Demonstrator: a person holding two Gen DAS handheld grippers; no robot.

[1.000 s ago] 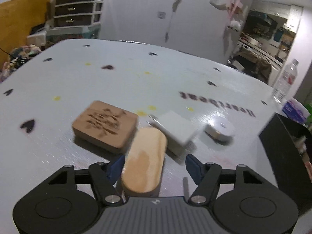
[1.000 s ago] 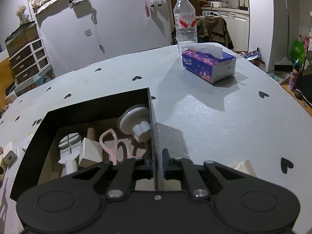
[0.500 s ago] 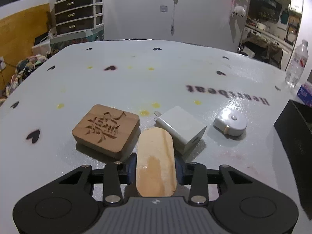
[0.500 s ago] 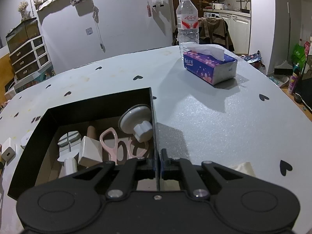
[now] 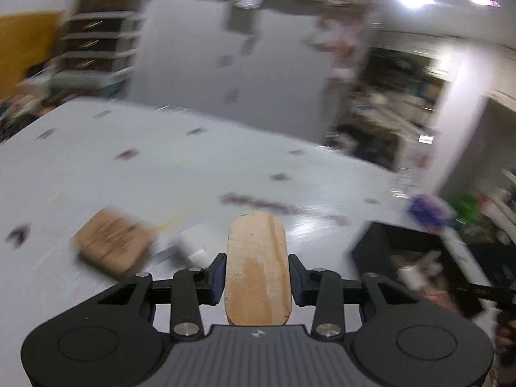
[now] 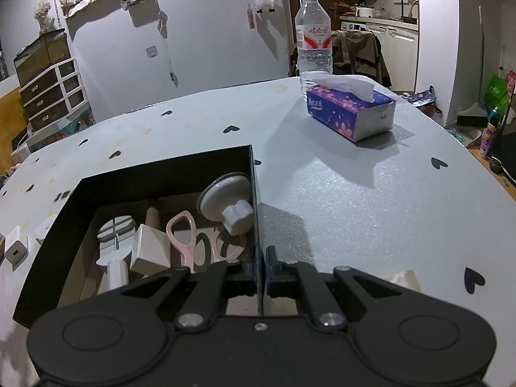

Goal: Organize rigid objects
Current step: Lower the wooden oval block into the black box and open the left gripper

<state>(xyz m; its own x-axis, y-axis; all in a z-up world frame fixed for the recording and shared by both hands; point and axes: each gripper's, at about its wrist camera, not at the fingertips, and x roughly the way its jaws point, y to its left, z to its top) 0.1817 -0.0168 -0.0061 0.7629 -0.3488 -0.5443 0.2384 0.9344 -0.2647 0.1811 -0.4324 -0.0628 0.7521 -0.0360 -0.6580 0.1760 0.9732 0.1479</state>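
The left gripper clamps the wooden block, lifted off the table. The right gripper pinches the black box's wall at 6 o'clock. Inside lie pink scissors, a suction cup at 2 o'clock and a white block.

both wrist views look forward and down over the table, sharing the black box
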